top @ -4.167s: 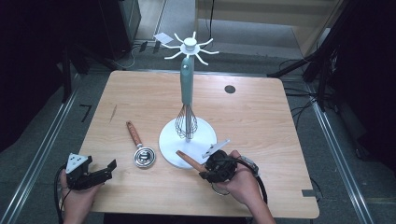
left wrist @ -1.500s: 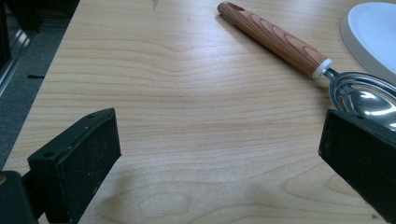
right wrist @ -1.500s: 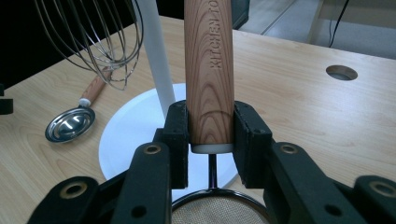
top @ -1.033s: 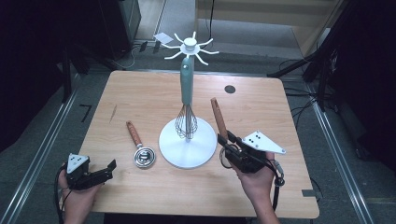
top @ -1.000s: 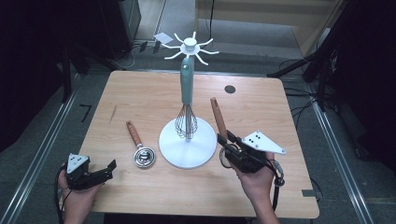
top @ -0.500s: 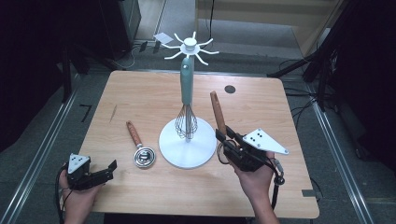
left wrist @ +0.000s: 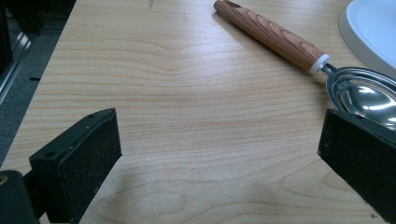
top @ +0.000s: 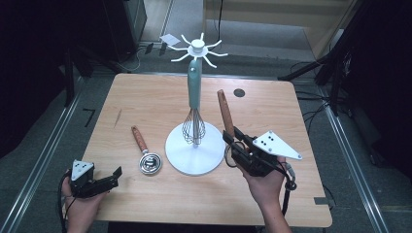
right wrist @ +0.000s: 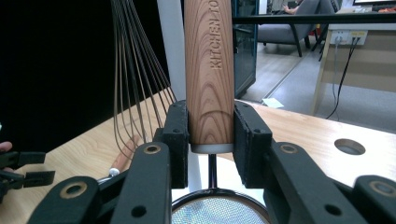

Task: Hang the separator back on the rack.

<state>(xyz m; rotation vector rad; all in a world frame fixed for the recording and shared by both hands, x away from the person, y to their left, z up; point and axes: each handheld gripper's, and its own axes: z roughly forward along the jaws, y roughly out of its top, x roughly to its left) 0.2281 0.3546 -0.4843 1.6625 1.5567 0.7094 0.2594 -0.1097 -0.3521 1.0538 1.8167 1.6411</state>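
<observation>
Item: wooden-handled strainer (right wrist: 208, 74), upright beside the utensil stand (top: 197, 97), clamped in right gripper (top: 232, 144). Left gripper (top: 114, 175) open, idle near scoop (top: 144, 153). Step: carrying to hang. Next: likely raise handle to a hook.

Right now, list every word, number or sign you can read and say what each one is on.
"KITCHEN TO", cut off by the frame's top edge: engraved along the wooden handle clamped in the right tool.
"7": a mark on the floor left of the table.
Nothing else is legible.
</observation>
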